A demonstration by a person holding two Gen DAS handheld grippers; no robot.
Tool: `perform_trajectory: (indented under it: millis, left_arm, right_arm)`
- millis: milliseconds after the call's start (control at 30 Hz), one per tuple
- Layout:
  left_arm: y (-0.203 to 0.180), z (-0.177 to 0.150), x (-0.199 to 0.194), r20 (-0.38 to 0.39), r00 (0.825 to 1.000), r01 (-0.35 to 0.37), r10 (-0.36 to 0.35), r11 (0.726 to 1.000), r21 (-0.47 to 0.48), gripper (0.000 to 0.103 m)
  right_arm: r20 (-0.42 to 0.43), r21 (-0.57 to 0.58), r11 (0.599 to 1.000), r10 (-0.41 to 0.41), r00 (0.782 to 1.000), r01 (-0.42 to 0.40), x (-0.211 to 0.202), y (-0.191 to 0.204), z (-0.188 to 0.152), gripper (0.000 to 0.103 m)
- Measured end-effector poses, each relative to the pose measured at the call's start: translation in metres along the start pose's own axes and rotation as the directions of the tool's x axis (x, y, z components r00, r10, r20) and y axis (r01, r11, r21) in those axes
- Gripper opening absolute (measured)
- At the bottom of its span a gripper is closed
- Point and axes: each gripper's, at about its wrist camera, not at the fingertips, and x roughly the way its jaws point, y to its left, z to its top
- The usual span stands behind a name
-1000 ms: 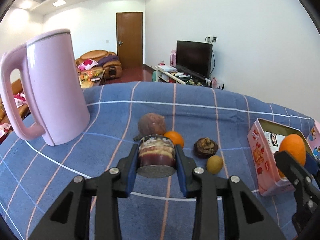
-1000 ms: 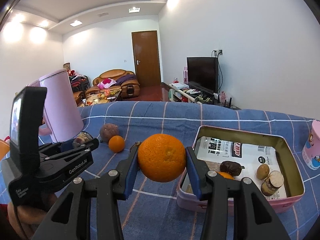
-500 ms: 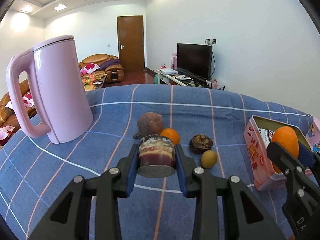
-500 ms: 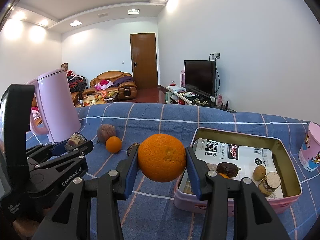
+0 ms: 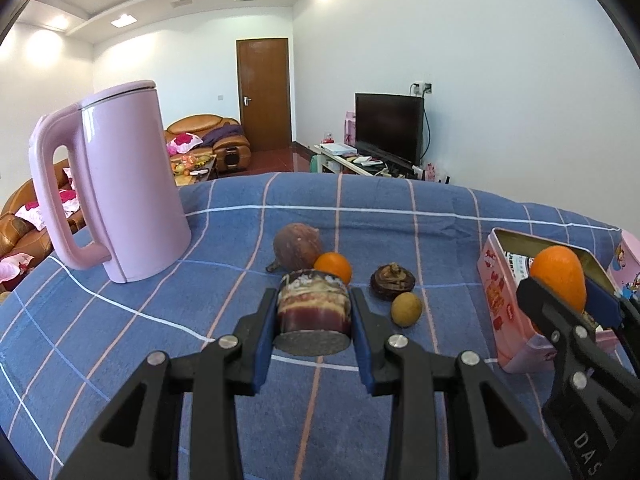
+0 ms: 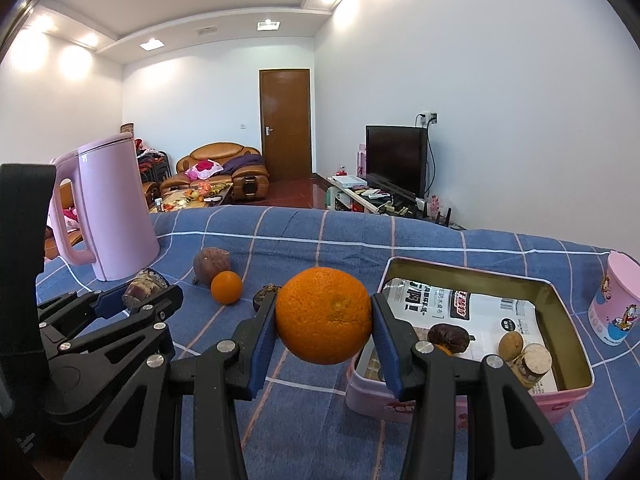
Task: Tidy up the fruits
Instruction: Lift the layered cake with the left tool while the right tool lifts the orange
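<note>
- The right gripper (image 6: 324, 322) clamps the large orange (image 6: 324, 316); it should clear the tin's (image 6: 576, 300) left rim, then lower gently.
- The left gripper (image 5: 314, 312) grips the brown stub (image 5: 314, 306); it should wait clear.

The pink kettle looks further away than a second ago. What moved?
The left tool backed away from the kettle and drifted toward the tin, carrying its brown fruit chunk. Nothing was grabbed or dropped. The right tool stayed put, clamping the big orange.
</note>
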Motion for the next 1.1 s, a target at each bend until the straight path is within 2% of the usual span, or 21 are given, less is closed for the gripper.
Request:
perform_trajectory:
  millis: [467,1100]
  left_arm:
    - [-0.006,-0.004,-0.005,-0.004,1.0,0.008,-0.008,1.0,-0.009,0.036]
    - [-0.039,-0.007,-0.008,-0.015,0.999,0.035,-0.035,0.999,0.021,0.036]
  right_arm:
    - [0.003,-0.024,1.0,-0.01,1.0,0.01,-0.011,-0.003,-0.006,0.048]
    - [0.009,-0.042,0.998,-0.05,0.999,0.05,-0.029,-0.037,-0.013,0.048]
